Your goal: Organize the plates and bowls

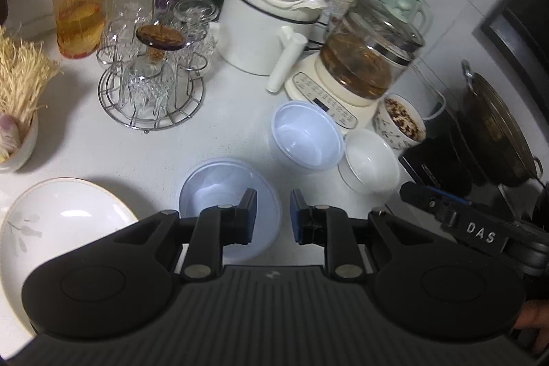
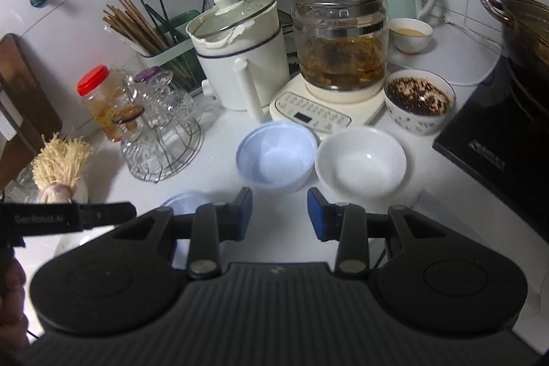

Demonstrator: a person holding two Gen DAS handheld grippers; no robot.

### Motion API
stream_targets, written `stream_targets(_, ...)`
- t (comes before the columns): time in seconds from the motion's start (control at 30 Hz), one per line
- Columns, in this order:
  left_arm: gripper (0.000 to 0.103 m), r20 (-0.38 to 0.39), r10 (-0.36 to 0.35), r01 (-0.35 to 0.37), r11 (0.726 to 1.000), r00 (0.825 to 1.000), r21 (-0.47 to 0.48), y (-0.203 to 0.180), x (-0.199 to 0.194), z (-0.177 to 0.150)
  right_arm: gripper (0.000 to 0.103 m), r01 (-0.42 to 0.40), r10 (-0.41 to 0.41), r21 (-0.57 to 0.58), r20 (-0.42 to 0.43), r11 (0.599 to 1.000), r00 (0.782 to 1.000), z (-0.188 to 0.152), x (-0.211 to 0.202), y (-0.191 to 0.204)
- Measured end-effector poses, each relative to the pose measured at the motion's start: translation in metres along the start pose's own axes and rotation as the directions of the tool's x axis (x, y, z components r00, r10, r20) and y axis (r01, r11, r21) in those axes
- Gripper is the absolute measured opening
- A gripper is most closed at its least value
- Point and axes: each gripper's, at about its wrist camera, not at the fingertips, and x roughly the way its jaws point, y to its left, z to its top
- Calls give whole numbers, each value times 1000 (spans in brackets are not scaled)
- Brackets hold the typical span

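In the left wrist view a pale blue bowl sits on the white counter right under my open, empty left gripper. A second pale blue bowl and a white bowl stand beyond it to the right. A white plate with a leaf pattern lies at the left. In the right wrist view my right gripper is open and empty, just short of the blue bowl and the white bowl. The nearer blue bowl shows partly behind the left finger.
A patterned bowl with dark contents stands by the induction hob. A glass kettle on its base, a white electric pot, a wire rack of glasses, a red-lidded jar and a brush crowd the back.
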Motion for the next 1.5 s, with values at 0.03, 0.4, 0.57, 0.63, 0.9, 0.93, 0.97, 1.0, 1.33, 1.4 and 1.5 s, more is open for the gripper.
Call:
stream_targets(0.03,24,1,-1,1,1000,1000,-9,0,5,4,39,-6,6,-5,-4,1000,1000,5,6,-2)
stream_targets(0.4,24,-68,48,-54,995,997,-85,-2,78,44,39,-44,38,-48,-119,998,992,51,80,-20)
stream_targets(0.57,32,-103,51,-64,991,993,-122,-1,111,55,39,-51,36,-87,-176,995,984,63,116,-26)
stream_targets(0.63,32,-112,55,-69,990,992,-124,-1,123,59,38,-58,38,-98,-195,993,980,66,128,-28)
stream_targets(0.9,32,-154,62,-85,986,986,-146,-2,164,72,33,-76,35,-152,-254,986,966,77,171,-35)
stream_targets(0.93,32,-154,61,-85,985,986,-149,-2,167,73,32,-79,36,-158,-259,984,965,78,175,-35)
stream_targets(0.97,32,-158,64,-87,985,985,-150,-2,170,74,31,-83,37,-165,-262,983,964,79,178,-35)
stream_targets(1.0,32,-165,67,-92,984,984,-151,-2,175,74,28,-87,39,-173,-264,981,964,80,181,-35)
stream_targets(1.33,16,-196,75,-111,977,978,-184,2,194,71,17,-92,22,-222,-299,971,954,81,204,-34)
stream_targets(1.4,13,-192,72,-108,977,979,-186,1,195,70,12,-103,30,-226,-307,969,951,82,204,-34)
stream_targets(1.5,13,-182,77,-111,977,980,-184,0,195,69,12,-108,31,-234,-309,966,950,82,205,-33)
